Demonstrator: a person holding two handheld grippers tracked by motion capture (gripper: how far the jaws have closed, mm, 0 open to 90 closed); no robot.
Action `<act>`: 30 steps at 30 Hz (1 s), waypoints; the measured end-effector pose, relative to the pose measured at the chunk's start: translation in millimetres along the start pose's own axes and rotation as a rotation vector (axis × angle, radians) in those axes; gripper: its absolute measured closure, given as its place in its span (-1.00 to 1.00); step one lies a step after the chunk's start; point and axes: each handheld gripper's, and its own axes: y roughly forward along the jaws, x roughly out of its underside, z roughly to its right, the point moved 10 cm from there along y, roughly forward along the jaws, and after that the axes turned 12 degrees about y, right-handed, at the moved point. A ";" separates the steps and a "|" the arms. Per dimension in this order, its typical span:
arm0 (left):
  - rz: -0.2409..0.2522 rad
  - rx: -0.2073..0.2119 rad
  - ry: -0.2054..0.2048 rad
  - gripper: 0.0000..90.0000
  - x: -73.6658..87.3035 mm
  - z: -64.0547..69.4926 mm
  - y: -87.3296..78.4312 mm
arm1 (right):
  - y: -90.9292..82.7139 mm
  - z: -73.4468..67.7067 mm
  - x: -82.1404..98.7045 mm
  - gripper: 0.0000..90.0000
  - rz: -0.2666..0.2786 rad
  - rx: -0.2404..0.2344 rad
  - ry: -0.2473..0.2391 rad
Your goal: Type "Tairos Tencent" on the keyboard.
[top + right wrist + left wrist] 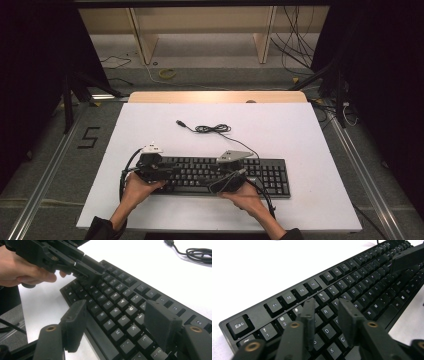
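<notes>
A black keyboard [270, 175] lies on the white table top [280, 125], near its front edge. My left gripper [169, 173] hovers over the keyboard's left end, open, its jaws apart above the letter keys with nothing between them. In the left gripper view, the left gripper [327, 303] points along the keyboard [362, 277]. My right gripper [211, 181] is over the keyboard's middle, wide open and empty. The right gripper view has the right gripper [116, 306] straddling the keys [120, 302], with the left gripper [87, 267] and its hand beyond.
The keyboard's cable [212, 129] lies coiled behind it, its USB plug [181, 122] loose on the table. A jaw of the right gripper [407, 258] shows at the upper right of the left gripper view. Floor rails and cables surround the table.
</notes>
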 end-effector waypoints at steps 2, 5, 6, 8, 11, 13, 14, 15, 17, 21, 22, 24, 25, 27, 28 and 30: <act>0.006 0.003 -0.001 0.31 -0.5 0.3 -1.2 | 0.1 0.3 -0.1 -0.20 0.001 0.000 -0.002; 0.018 0.003 -0.010 0.20 -1.1 0.9 -2.2 | 0.1 0.4 -0.1 -0.20 0.000 0.000 -0.001; 0.019 0.003 -0.013 0.16 -1.0 1.0 -2.3 | 0.2 0.4 -0.1 -0.20 0.000 0.000 -0.001; 0.020 0.004 -0.016 0.11 -0.4 1.1 -2.9 | 0.5 0.6 0.0 -0.20 0.000 0.001 0.000; 0.028 0.006 -0.020 0.04 -0.3 1.3 -4.0 | 0.9 0.4 -0.1 -0.19 -0.001 0.001 0.001; 0.032 0.008 -0.023 0.02 -0.4 1.7 -5.2 | 1.1 0.4 -0.3 -0.18 0.000 0.002 -0.001; 0.035 0.008 -0.024 -0.01 -0.5 1.8 -6.0 | 1.3 0.4 -0.3 -0.18 0.000 0.002 -0.001; 0.039 0.007 -0.027 -0.03 -0.7 2.2 -6.7 | 1.6 0.4 -0.4 -0.17 0.001 0.002 -0.003; 0.046 0.010 -0.026 -0.07 -0.8 2.6 -8.1 | 1.9 0.2 0.1 -0.16 -0.003 0.003 -0.004; 0.060 0.010 -0.036 -0.14 -1.2 3.9 -10.3 | 3.2 -0.8 0.4 -0.10 -0.004 0.001 -0.005; 0.064 0.010 -0.037 -0.15 -1.2 4.3 -10.7 | 3.5 -0.9 0.6 -0.08 -0.008 0.002 -0.003; 0.066 0.009 -0.031 -0.17 -0.6 4.8 -11.6 | 4.5 -1.4 0.9 -0.02 -0.009 -0.001 -0.004; 0.068 0.007 -0.033 -0.18 -0.5 5.3 -12.1 | 5.0 -1.7 1.2 0.01 -0.010 -0.001 -0.005; 0.075 0.007 -0.030 -0.20 -0.7 6.3 -13.3 | 6.0 -2.2 2.1 0.08 -0.016 0.000 -0.007; 0.080 0.006 -0.031 -0.20 -0.9 6.9 -14.0 | 6.6 -2.6 2.1 0.13 -0.014 -0.001 -0.010; 0.089 0.007 -0.026 -0.21 -1.2 8.5 -15.4 | 7.4 -3.5 2.7 0.21 -0.019 0.002 -0.013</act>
